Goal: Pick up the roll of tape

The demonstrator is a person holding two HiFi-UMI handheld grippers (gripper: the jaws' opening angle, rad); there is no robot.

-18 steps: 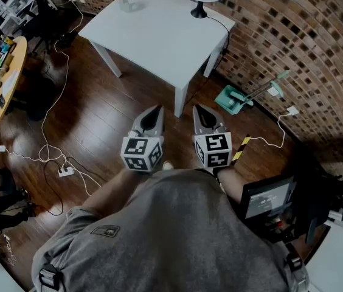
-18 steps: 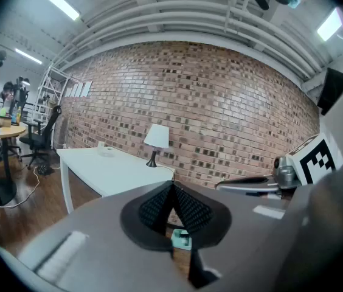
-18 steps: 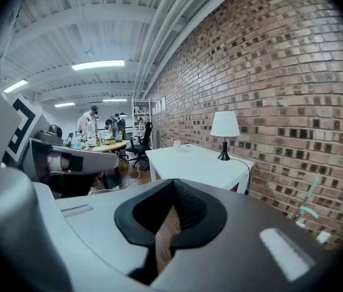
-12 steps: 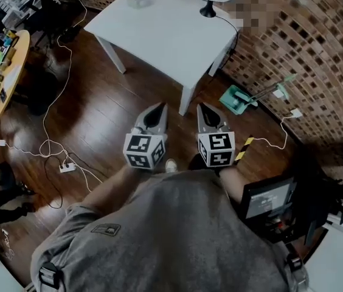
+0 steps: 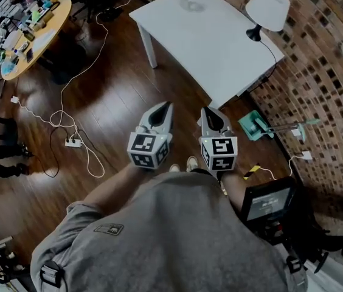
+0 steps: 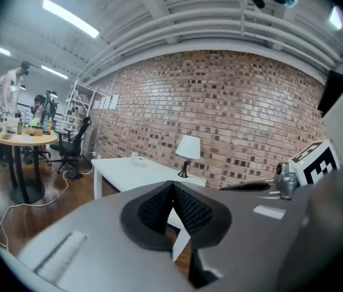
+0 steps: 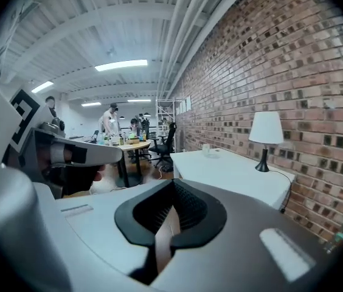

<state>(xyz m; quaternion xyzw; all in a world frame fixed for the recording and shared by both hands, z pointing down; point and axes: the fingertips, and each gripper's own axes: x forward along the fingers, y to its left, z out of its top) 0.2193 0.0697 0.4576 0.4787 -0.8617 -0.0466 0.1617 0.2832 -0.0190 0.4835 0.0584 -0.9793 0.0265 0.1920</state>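
1. The roll of tape, seemingly a small, pale, see-through ring, lay near the far end of the white rectangular table. It was too small to make out more.
2. The grey left tool and the grey right tool were held side by side short of the table's near corner, over the dark wooden floor and well apart from the roll. Each had its jaws pressed together with nothing between them.
3. A good approach would bring the person along the table to its far end, away from the white-shaded lamp at the table's wall-side edge.
4. One tool should spread its jaws before reaching the roll. It could then come down level with the table top and close across the ring.
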